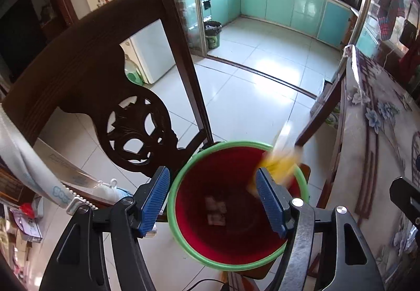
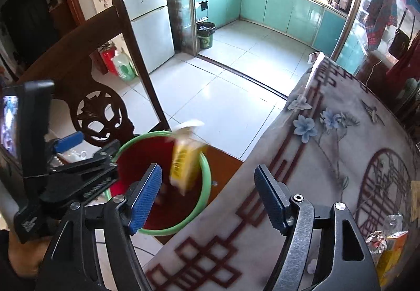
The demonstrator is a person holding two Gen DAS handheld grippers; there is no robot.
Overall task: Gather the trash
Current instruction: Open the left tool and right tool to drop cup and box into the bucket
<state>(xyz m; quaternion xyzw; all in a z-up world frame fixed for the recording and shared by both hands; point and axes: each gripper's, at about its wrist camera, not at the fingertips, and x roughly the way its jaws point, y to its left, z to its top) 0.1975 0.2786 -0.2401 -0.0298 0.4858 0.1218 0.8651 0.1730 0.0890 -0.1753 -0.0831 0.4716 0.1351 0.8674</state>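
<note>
A red bin with a green rim [image 1: 237, 205] stands on a chair seat beside the table; it also shows in the right wrist view [image 2: 204, 201]. A yellow and white carton [image 2: 183, 162], blurred, is in the air over the bin's mouth, held by nothing; it also shows in the left wrist view [image 1: 282, 162]. My left gripper [image 1: 212, 199] is open and empty just above the bin. My right gripper [image 2: 207, 196] is open and empty over the table edge beside the bin. Some scraps [image 1: 216, 212] lie at the bin's bottom.
A dark carved wooden chair back [image 1: 105, 86] rises behind the bin. The table with a flowered cloth [image 2: 328, 159] is at the right, with more wrappers and an orange pack [image 2: 388, 246] near its right edge. A tiled floor leads to the kitchen.
</note>
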